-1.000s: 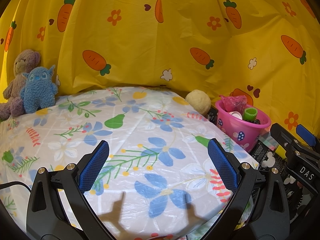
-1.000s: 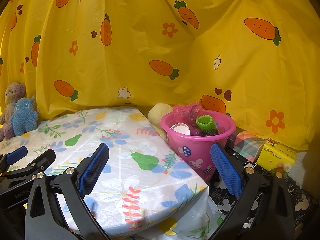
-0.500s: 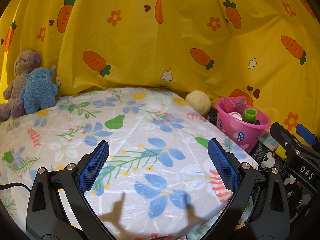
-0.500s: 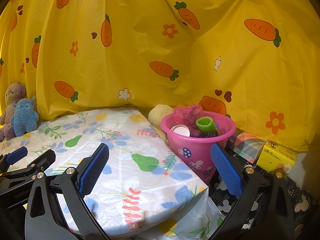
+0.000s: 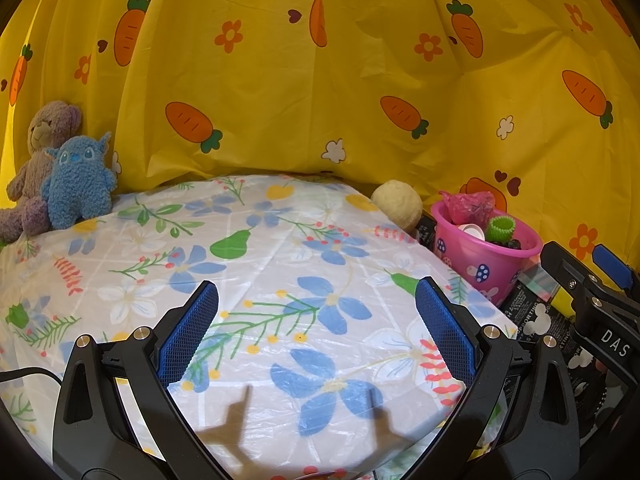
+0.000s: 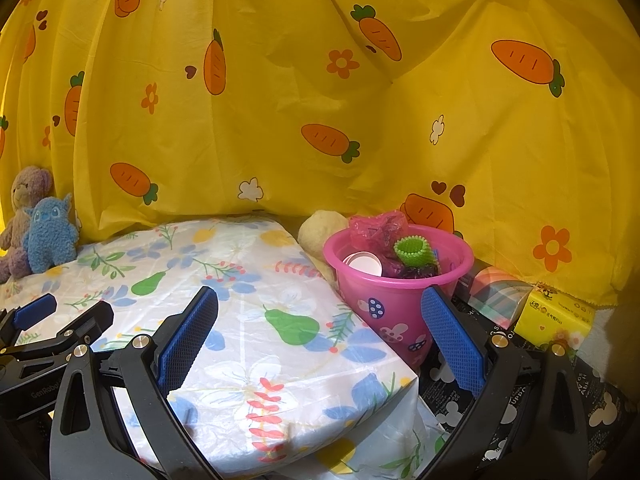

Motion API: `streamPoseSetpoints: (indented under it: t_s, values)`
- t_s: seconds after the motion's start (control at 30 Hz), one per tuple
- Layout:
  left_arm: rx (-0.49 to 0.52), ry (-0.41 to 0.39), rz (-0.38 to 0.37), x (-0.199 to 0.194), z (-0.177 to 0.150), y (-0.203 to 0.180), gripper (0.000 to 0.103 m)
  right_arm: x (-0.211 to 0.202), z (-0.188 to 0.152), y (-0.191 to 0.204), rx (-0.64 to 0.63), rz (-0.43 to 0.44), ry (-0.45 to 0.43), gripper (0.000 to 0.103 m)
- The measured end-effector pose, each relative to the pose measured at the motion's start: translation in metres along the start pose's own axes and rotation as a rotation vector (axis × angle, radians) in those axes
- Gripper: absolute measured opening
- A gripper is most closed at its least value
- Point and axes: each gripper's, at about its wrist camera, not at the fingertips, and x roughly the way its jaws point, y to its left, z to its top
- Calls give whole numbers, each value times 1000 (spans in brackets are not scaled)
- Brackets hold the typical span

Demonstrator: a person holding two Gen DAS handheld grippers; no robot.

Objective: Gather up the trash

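A pink bucket (image 6: 394, 300) stands right of the flowered table (image 6: 248, 320), off its edge. It holds a pink plastic bag (image 6: 378, 228), a white cup (image 6: 364, 266) and a green ribbed ring (image 6: 414, 250). The bucket also shows in the left wrist view (image 5: 484, 260). My left gripper (image 5: 316, 328) is open and empty above the table's front. My right gripper (image 6: 320, 336) is open and empty above the table's right corner, its right finger in front of the bucket.
A cream ball (image 6: 322, 230) lies behind the bucket. A blue plush (image 5: 76, 184) and a brown bear (image 5: 36, 160) sit at the table's far left. A yellow tissue pack (image 6: 556, 318) and a striped box (image 6: 496, 294) lie at right. A yellow carrot curtain (image 5: 320, 80) hangs behind.
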Motion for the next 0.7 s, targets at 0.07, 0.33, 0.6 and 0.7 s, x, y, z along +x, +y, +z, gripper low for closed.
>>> streamPoseSetpoints:
  t_s: [0.07,0.33,0.6,0.7]
  values:
    - [-1,0,0,0,0,0,97,0,0,0,0,0,0,98]
    - [-1,-1,1,-1,2,4,97,0,0,1,1,-2,1,98]
    - [0,-1,0,-1,1,4,97,0,0,1,1,-1,0,98]
    - [-1,-2,2,-1,1,4,97,0,-1,1,2,-1,0,98]
